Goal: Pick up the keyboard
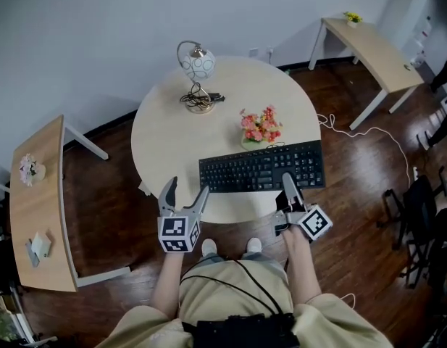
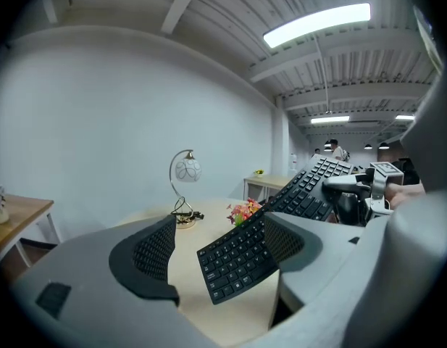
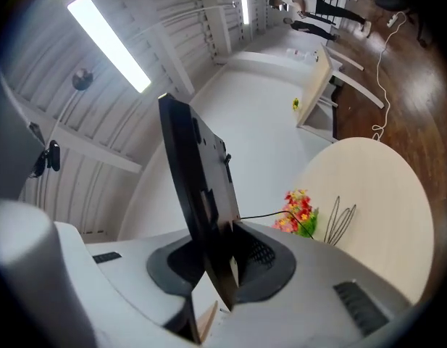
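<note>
The keyboard (image 1: 261,167) hangs over the near part of the round counter (image 1: 165,136), with the right tongs (image 1: 288,182) clamped on its near edge towards the right end. In the right gripper view the board (image 3: 198,187) stands edge-on with both pads of the right tongs (image 3: 219,256) pressed against it. The left tongs (image 1: 188,188) are spread wide at the keyboard's left end. In the left gripper view that end of the keyboard (image 2: 241,256) sits in the gap of the left tongs (image 2: 217,230) with neither pad pressing on it, and the board slopes up to the right. Whether its low corner touches the counter cannot be told. A small bunch of pink flowers (image 1: 260,127) sits just behind the keyboard's far edge, with thin wire loops (image 3: 339,220) beside it. A thin dark cord (image 3: 266,214) runs from the board towards the flowers. Farther back, well apart from the keyboard, a curved-neck lamp (image 1: 198,67) stands with a tangle of cable (image 1: 201,100) at its base. To the left a long side counter (image 1: 35,201) carries a little potted plant (image 1: 27,169). At the upper right a far counter (image 1: 368,49) holds yellow flowers (image 1: 351,17). A white cable (image 1: 368,133) trails over the wooden floor (image 1: 107,194), and black chairs (image 1: 426,216) stand at the right edge.
</note>
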`<state>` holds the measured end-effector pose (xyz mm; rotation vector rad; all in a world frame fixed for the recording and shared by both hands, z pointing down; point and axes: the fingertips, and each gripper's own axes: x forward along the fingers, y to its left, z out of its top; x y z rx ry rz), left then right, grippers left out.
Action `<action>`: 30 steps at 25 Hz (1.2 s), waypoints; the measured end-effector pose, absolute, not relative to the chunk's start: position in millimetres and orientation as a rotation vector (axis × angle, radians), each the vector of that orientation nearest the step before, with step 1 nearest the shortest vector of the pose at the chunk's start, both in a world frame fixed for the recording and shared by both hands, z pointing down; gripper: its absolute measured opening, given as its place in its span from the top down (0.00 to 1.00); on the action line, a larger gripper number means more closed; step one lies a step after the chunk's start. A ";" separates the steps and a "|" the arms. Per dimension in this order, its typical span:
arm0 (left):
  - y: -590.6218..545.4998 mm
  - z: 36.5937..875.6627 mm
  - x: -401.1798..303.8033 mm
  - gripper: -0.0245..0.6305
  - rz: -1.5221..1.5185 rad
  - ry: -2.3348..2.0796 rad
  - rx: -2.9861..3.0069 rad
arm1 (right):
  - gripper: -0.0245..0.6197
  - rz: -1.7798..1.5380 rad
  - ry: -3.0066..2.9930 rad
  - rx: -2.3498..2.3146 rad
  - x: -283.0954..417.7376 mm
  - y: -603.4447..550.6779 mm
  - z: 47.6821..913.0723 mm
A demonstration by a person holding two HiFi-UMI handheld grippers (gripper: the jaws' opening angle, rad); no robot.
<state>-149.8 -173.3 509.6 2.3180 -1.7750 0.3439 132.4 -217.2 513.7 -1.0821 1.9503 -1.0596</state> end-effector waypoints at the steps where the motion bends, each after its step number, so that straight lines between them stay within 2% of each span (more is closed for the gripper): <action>1: -174.1 500.8 -149.2 0.39 0.327 -1.779 2.331 | 0.81 -1.023 1.965 -1.078 133.1 -219.2 498.4; 8: -189.7 429.9 -148.7 0.39 0.180 -1.836 2.440 | 0.81 -0.688 2.171 -1.204 126.4 -233.3 404.6; 16: -188.4 392.0 -150.6 0.39 0.115 -1.871 2.467 | 0.82 -0.379 2.305 -1.422 115.8 -227.5 347.2; 25: -191.7 372.6 -155.4 0.39 0.124 -1.963 2.484 | 0.82 -0.027 2.497 -1.548 76.5 -219.3 340.2; 30: -195.9 375.7 -152.5 0.39 0.129 -1.966 2.478 | 0.82 -0.023 2.541 -1.543 66.3 -222.5 352.2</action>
